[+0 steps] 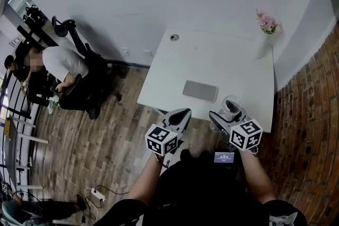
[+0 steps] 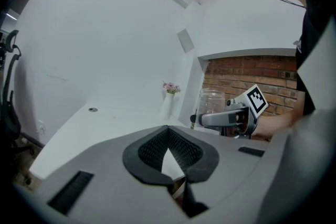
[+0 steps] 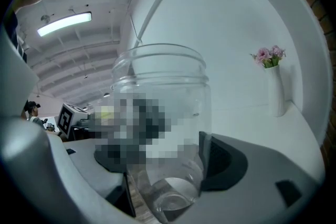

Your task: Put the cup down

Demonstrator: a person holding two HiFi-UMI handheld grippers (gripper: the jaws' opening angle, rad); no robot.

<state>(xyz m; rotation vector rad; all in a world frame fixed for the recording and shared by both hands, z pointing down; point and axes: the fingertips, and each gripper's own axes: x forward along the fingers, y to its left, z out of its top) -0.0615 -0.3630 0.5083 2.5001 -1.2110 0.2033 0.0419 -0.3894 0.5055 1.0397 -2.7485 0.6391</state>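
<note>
The cup (image 1: pixel 231 107) is a clear, empty glass jar standing upright between the jaws of my right gripper (image 1: pixel 225 115), which is shut on it. It is over the near right edge of the white table (image 1: pixel 212 61); I cannot tell whether its base touches the top. In the right gripper view the cup (image 3: pixel 163 128) fills the middle, with the black pads of the right gripper (image 3: pixel 168 170) pressed on its lower sides. My left gripper (image 1: pixel 179 117) hovers shut and empty just before the table's front edge. From the left gripper (image 2: pixel 169 153) the cup (image 2: pixel 211 106) shows to the right.
A grey flat pad (image 1: pixel 200 91) lies mid-table. A white vase of pink flowers (image 1: pixel 265 39) stands at the far right corner, and a small round disc (image 1: pixel 174 37) at the far left. A brick wall (image 1: pixel 312 114) runs on the right. A seated person (image 1: pixel 61 63) and office chair are left.
</note>
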